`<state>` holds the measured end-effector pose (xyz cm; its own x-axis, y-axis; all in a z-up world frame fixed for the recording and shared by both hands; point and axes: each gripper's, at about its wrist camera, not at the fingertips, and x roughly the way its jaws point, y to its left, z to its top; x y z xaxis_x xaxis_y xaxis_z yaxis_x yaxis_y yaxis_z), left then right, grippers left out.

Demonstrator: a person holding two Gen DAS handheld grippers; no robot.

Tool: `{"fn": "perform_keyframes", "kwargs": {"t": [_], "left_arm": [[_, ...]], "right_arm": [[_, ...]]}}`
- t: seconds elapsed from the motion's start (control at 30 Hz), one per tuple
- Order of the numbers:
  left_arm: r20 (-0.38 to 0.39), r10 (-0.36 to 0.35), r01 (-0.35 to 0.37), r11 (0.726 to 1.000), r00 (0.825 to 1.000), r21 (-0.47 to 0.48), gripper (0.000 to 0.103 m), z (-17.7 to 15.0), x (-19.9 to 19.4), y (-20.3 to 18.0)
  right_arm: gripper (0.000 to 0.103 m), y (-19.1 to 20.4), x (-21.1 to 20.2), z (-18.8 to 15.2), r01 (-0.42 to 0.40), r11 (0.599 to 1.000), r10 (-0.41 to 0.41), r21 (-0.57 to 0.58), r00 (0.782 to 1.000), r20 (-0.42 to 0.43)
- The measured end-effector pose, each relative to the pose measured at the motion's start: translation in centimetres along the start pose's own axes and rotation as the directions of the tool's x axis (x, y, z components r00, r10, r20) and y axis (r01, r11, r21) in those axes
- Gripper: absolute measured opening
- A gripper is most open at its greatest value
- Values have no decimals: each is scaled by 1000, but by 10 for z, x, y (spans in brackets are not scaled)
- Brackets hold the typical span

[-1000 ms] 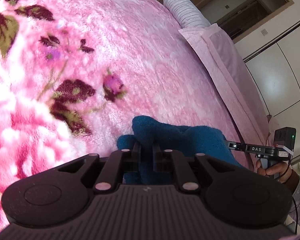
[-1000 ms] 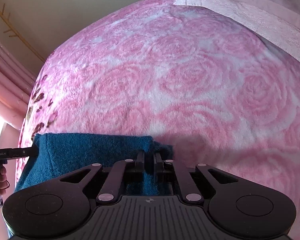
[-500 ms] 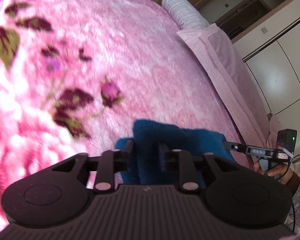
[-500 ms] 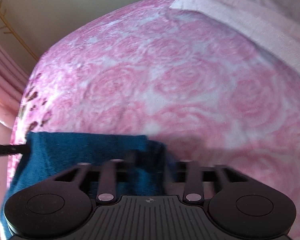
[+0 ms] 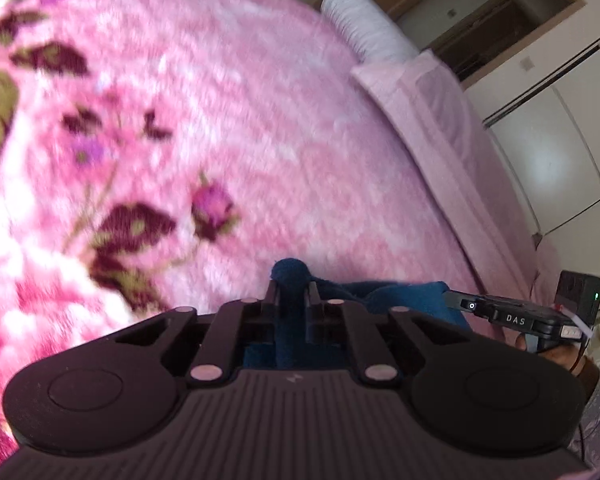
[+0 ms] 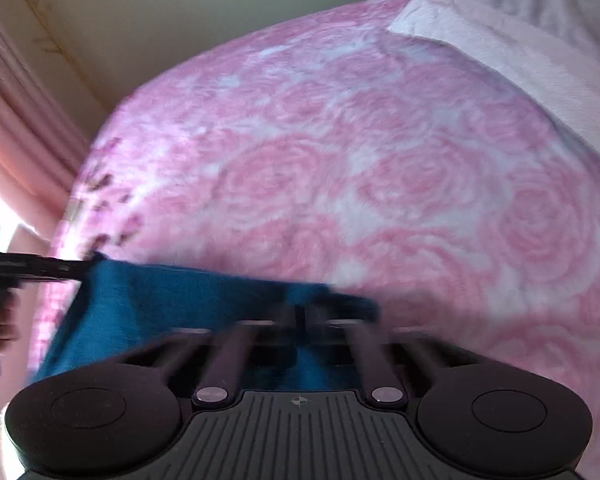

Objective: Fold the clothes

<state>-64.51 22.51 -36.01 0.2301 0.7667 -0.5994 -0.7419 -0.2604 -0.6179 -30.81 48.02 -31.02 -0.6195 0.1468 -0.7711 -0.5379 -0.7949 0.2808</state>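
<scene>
Blue garment [image 6: 148, 304] edge stretched, both tongs [image 5: 293, 298] [image 6: 298, 314] clamped

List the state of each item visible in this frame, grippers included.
Left gripper: shut on teal fleece garment.
Right gripper: shut on the garment, blurred.
Teal fleece garment: stretched between both grippers.
Pink rose-patterned blanket: spread flat over bed.
Pale pink pillow: lying at bed's head.

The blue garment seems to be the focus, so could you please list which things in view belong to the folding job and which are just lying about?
Part of the job:
- blue garment
- left gripper, jaws shut on it
- right gripper, jaws shut on it

Just lying about:
- pink rose blanket
- pale pink pillow
- white striped bolster
- wardrobe doors
</scene>
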Motion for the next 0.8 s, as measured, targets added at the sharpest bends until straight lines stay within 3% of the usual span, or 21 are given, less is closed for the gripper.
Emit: {"fn": "perform_keyframes", "kwargs": {"t": [0.1, 0.17, 0.33, 0.43, 0.57, 0.63, 0.73, 0.77, 0.8], "left_arm": [[4, 14, -14, 1000, 1000, 19, 7, -1, 5, -1], [-14, 47, -47, 999, 999, 10, 8, -3, 11, 4], [-70, 141, -141, 990, 988, 4, 20, -3, 32, 6], [-73, 111, -108, 993, 991, 43, 20, 8, 18, -5], [-55, 6, 1, 992, 998, 123, 39, 21, -5, -17], [-91, -27, 48, 969, 995, 242, 44, 26, -4, -29], [-197, -6, 95, 889, 980, 447, 46, 26, 19, -44], [-219, 9, 103, 862, 976, 496, 43, 25, 25, -47], [-211, 21, 92, 854, 977, 513, 40, 25, 27, -47]], "right_arm": [[1, -4, -16, -1, 29, 1000, -30, 9, 993, 115], [1, -9, -16, 1, 76, 997, -80, 32, 987, 138], [1, -7, 25, -8, 169, 986, -169, 15, 986, 4], [1, -9, 20, -5, 146, 988, -147, 58, 989, 1], [2, -19, 10, -1, 102, 988, -101, 113, 995, -13], [3, -22, 6, 1, 76, 987, -75, 144, 997, -14], [21, -18, 4, 6, 52, 988, -50, 148, 999, -16], [27, -17, 4, 5, 49, 988, -47, 146, 999, -19], [27, -15, 4, 3, 48, 989, -46, 141, 999, -20]]}}
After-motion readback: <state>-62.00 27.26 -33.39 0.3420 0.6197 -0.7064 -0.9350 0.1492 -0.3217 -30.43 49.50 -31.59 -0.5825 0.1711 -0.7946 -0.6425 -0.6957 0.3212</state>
